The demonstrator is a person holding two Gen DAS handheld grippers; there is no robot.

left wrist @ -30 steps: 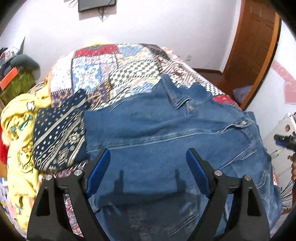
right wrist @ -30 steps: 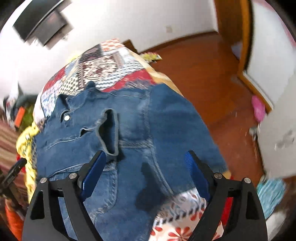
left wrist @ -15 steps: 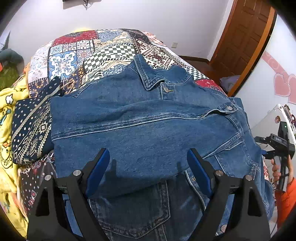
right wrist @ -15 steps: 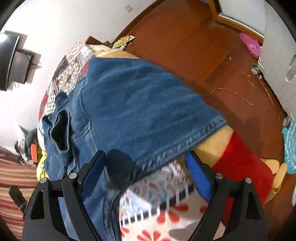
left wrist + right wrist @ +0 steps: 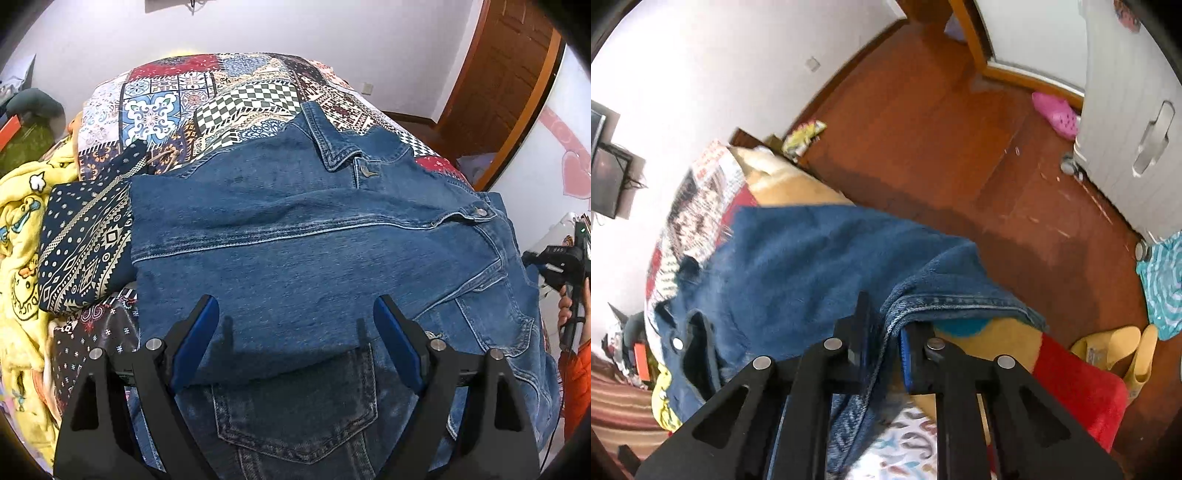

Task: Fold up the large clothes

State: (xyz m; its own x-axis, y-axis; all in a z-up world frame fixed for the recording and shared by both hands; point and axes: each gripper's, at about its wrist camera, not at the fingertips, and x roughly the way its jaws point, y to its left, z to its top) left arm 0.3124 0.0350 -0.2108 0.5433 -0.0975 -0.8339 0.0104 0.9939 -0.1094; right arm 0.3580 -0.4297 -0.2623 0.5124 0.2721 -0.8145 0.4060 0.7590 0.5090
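A blue denim jacket lies spread over a patchwork bedspread, collar at the far side and one panel folded across the body. My left gripper hovers open just above the folded panel's near edge, with nothing between its blue pads. In the right wrist view the same denim jacket hangs over the bed's edge. My right gripper is shut on the jacket's hem, and the cloth bunches between the fingers. At the right edge of the left wrist view a hand holds the right gripper's body.
A navy patterned cloth and a yellow printed blanket lie left of the jacket. To the right of the bed is wooden floor with a pink shoe, yellow slippers, a teal cloth and a white door.
My right gripper rolled, sank to the jacket's hanging hem and shut on it. My left gripper dropped slightly toward the folded panel and stayed open.
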